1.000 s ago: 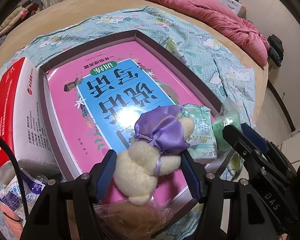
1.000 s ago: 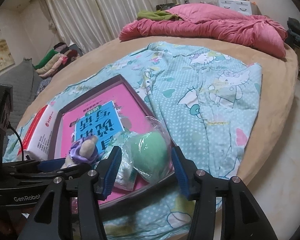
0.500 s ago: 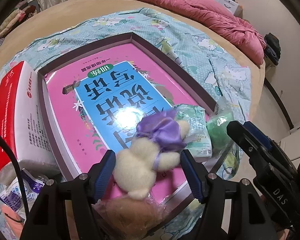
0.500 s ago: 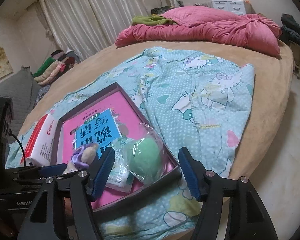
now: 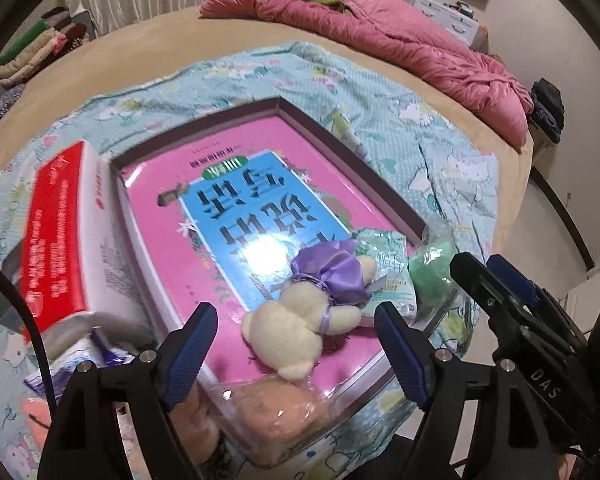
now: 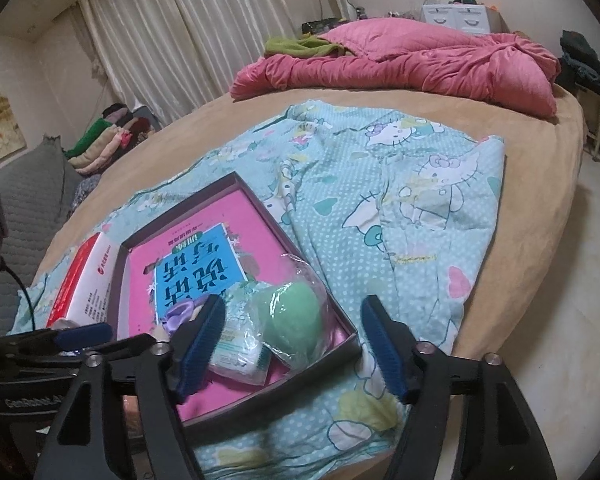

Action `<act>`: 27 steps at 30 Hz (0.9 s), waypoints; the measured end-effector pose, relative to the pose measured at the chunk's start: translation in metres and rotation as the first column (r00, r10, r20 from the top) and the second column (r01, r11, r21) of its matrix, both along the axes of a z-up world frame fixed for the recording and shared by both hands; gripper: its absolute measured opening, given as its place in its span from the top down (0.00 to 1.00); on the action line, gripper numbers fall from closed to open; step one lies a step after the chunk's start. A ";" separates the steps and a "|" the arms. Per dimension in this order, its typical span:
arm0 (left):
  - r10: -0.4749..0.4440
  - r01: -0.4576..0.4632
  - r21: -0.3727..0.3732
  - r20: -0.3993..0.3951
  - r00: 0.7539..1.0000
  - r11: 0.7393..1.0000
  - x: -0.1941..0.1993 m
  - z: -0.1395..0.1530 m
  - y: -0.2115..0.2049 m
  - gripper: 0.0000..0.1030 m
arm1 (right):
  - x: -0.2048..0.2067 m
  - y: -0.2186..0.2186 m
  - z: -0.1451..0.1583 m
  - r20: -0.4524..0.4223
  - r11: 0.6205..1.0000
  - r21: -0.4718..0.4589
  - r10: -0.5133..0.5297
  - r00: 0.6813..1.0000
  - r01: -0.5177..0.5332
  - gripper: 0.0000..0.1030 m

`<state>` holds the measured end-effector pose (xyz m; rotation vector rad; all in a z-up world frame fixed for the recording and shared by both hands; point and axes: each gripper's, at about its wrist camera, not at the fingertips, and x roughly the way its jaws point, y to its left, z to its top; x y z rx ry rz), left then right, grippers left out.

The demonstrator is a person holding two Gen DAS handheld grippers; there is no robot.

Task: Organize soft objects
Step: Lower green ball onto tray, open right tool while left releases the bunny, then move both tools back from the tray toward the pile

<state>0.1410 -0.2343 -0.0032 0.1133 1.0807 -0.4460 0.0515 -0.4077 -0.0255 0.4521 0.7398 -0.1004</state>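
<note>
A cream plush bear (image 5: 300, 328) in a purple dress lies on the pink book inside the dark shallow box (image 5: 340, 148). My left gripper (image 5: 295, 311) hovers over it, jaws opening, the bear between them but clear of both pads. Beside the bear lie a pale tissue pack (image 5: 388, 276) and a green soft ball in a clear bag (image 5: 430, 276). In the right wrist view my right gripper (image 6: 293, 304) straddles that green ball (image 6: 296, 312), jaws opening, pads off the bag. A bagged orange plush (image 5: 276, 408) rests on the box's near edge.
A red and white tissue box (image 5: 64, 240) stands left of the dark box. Everything sits on a teal cartoon-print sheet (image 6: 400, 208) over a round tan bed. A pink quilt (image 6: 420, 60) is heaped at the far side. The floor (image 6: 560, 320) drops off to the right.
Both grippers' jaws have widened. The left one let go of the bear and rose away from it. The right one released the bagged green ball and drew back a little.
</note>
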 end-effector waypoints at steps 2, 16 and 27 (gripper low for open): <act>0.007 -0.007 -0.002 0.012 1.000 1.000 -0.002 0.005 0.003 0.20 | 0.000 0.001 0.002 0.003 1.000 0.001 0.003 1.000 -0.003 0.27; 0.069 -0.068 -0.024 0.052 0.996 0.997 -0.032 0.029 0.036 0.16 | -0.008 0.018 0.023 0.024 0.998 -0.050 0.026 0.999 -0.025 0.24; 0.133 -0.133 -0.004 0.097 0.986 0.991 -0.054 0.048 0.073 0.16 | -0.016 0.048 0.050 0.065 0.994 -0.071 0.091 0.994 -0.086 0.23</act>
